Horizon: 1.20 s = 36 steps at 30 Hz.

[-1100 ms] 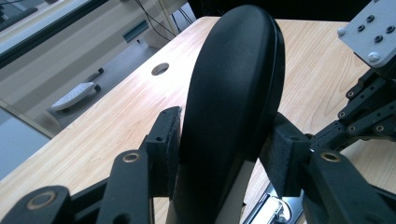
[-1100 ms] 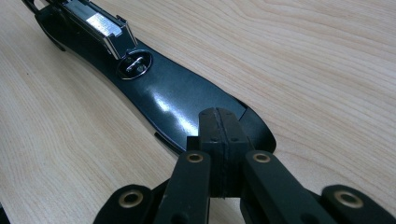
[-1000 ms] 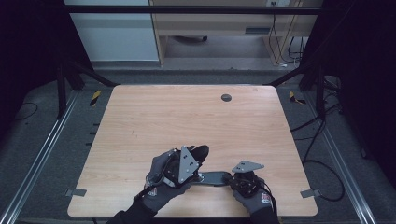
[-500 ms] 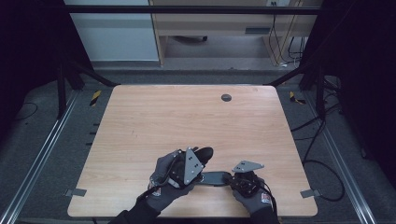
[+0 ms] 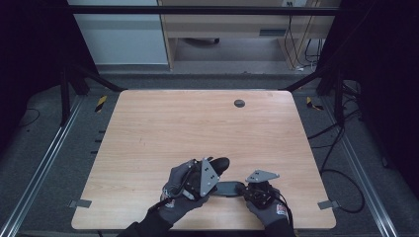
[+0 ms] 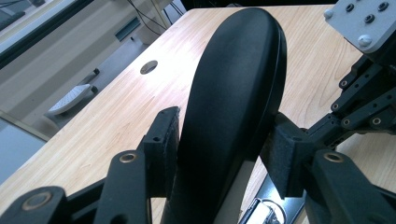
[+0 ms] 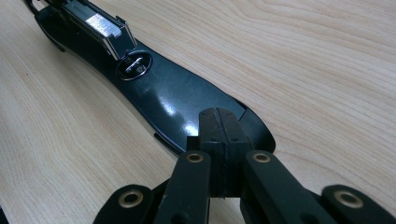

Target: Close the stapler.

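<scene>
A black curved shell (image 5: 220, 164) (image 6: 233, 93), shaped like a mouse's top cover, is tilted up over the near middle of the table. My left gripper (image 5: 213, 173) (image 6: 224, 144) is shut on it, one pad on each side. Under it and to its right lies a flat glossy black base (image 5: 230, 188) (image 7: 182, 102) carrying a metal clip and a round part. My right gripper (image 5: 245, 190) (image 7: 218, 126) is shut, nothing between its pads, and its tips rest on the near end of the base. The right gripper (image 6: 369, 93) also stands at the right of the left gripper view.
The wooden table (image 5: 197, 123) has a round cable hole (image 5: 239, 103) (image 6: 148, 66) near its far edge. Both gloved hands work close to the front edge. Metal rails run along both sides, and cables lie on the floor (image 5: 341, 148) to the right.
The left gripper has shifted slightly right and tipped further up with the shell in it. The right gripper and the base have not moved.
</scene>
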{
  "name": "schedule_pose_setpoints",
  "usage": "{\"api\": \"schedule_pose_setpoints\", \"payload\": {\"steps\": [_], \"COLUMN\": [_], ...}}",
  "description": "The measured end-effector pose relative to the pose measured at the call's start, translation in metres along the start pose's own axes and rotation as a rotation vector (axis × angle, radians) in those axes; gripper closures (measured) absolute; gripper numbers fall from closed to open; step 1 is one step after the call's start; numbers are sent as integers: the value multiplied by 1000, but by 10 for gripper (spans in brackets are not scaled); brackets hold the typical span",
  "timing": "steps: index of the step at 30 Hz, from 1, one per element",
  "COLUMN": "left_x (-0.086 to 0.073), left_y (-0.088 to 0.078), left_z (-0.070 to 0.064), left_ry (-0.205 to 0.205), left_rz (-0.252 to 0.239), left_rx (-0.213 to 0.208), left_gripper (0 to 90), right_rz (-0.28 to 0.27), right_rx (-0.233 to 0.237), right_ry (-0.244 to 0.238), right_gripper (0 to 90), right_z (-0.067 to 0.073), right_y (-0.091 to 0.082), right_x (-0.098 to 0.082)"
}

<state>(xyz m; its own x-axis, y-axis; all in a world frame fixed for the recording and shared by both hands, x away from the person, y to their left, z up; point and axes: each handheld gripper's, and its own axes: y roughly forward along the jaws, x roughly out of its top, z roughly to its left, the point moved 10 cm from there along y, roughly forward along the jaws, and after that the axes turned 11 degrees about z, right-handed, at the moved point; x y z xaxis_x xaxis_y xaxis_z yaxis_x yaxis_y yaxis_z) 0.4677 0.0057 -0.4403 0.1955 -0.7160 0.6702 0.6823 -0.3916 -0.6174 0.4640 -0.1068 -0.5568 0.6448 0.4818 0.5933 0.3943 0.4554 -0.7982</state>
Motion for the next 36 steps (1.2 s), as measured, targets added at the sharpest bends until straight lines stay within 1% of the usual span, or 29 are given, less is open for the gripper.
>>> {"api": "schedule_pose_setpoints", "payload": {"steps": [6,14,20,36], "left_x": [0,1,0,0], "left_y": [3,7,11,20], "left_z": [-3,-7,-11,-19], "left_ry": [17,27,48,81], "left_rz": [9,12,23,37], "left_rx": [1,-3,-1,-4], "left_gripper": [497,495,494,487], "right_rz": [-1,-2,-1,-3], "right_rx": [0,-1,-2,-3], "right_ry": [-1,-2,-1,0], "right_gripper": [900,900,900,900], "right_z": [0,0,0,0], "right_y": [0,0,0,0], "right_x": [0,0,0,0]}}
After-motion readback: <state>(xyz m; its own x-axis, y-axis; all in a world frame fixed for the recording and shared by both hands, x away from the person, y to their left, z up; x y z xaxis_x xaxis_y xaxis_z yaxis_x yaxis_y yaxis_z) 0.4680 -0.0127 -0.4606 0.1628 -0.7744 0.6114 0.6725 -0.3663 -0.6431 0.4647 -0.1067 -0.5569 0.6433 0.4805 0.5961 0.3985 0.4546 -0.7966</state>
